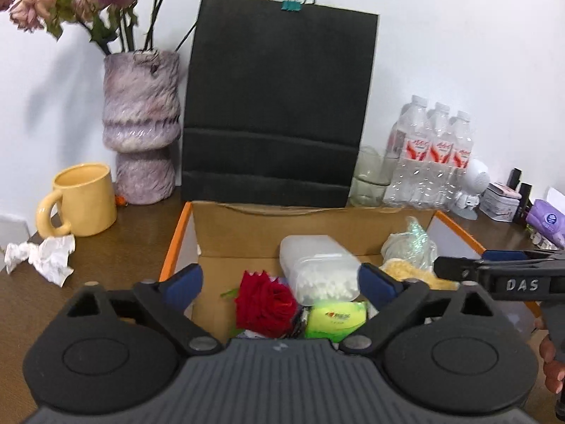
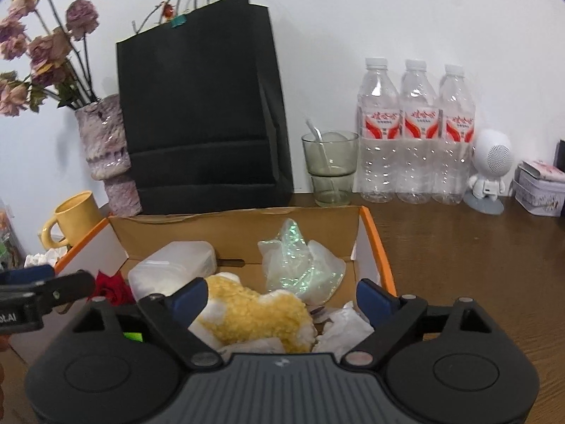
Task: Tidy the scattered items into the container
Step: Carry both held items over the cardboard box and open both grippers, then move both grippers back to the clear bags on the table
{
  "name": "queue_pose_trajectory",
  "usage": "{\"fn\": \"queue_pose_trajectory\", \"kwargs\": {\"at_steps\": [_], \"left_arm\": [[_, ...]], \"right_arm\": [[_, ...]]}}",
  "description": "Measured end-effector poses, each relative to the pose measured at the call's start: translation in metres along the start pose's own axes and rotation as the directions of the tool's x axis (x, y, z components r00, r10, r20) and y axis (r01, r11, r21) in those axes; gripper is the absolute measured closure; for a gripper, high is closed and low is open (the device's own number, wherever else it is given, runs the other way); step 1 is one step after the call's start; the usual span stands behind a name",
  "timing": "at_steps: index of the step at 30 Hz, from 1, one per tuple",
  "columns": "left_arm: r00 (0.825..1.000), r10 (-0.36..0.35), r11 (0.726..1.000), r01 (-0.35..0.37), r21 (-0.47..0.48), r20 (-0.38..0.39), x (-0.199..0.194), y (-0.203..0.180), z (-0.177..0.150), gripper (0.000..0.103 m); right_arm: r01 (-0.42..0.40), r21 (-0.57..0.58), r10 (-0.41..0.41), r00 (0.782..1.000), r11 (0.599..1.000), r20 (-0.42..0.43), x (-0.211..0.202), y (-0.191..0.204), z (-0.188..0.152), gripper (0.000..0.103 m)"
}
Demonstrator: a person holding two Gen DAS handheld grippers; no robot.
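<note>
An open cardboard box point(image 1: 226, 226) with orange rims holds a red rose point(image 1: 265, 304), a clear tub of cotton swabs point(image 1: 319, 268), a green tissue pack point(image 1: 335, 319), a yellow fluffy toy point(image 2: 254, 312) and a shiny plastic bag point(image 2: 300, 265). The box also shows in the right wrist view point(image 2: 233, 226). My left gripper point(image 1: 280, 282) is open and empty above the box's left half. My right gripper point(image 2: 282, 295) is open and empty above the toy. A crumpled white tissue point(image 1: 42, 256) lies on the table left of the box.
A black paper bag point(image 1: 279, 106) stands behind the box. A yellow mug point(image 1: 83, 199) and a purple vase point(image 1: 141, 127) of dried flowers stand at the left. A glass point(image 2: 330, 168), three water bottles point(image 2: 416, 130), a white speaker point(image 2: 489, 173) and a tin point(image 2: 540, 190) stand at the right.
</note>
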State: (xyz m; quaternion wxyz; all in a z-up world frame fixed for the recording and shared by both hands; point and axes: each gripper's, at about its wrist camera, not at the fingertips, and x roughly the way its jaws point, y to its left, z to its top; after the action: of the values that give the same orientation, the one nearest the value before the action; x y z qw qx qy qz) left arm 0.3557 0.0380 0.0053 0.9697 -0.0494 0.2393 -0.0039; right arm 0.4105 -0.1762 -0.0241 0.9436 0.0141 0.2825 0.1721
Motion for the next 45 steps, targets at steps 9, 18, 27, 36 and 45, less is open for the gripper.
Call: {"fn": "queue_pose_trajectory", "kwargs": {"at_steps": [9,18,27,36,45], "left_arm": [[0.999,0.036,0.998,-0.036,0.056,0.0,-0.004,-0.012,-0.001,0.0],[0.998,0.028,0.998,-0.031,0.054,0.063,-0.04,-0.018,0.005,0.0],[0.994,-0.017,0.997,0.01,0.071,0.105,-0.092,-0.025,-0.009,0.0],[0.999,-0.04,0.994,0.038,0.105,0.015,-0.107,-0.021,-0.061,0.001],[0.992,-0.078,0.966,0.1,0.237,-0.1,-0.076,-0.047,-0.094,0.04]], "right_arm": [[0.011,-0.038,-0.012,1.0,0.999,-0.004,-0.009,0.01,0.002,0.003],[0.009,-0.032,-0.006,0.998,0.999,0.068,-0.049,0.02,0.004,0.0],[-0.006,-0.083,0.013,0.997,0.997,0.082,-0.1,0.027,-0.023,0.0],[-0.006,-0.124,0.002,0.999,0.992,-0.033,-0.107,0.033,-0.083,0.005],[-0.026,-0.127,0.012,0.994,0.992,-0.11,-0.081,0.031,-0.103,0.035]]}}
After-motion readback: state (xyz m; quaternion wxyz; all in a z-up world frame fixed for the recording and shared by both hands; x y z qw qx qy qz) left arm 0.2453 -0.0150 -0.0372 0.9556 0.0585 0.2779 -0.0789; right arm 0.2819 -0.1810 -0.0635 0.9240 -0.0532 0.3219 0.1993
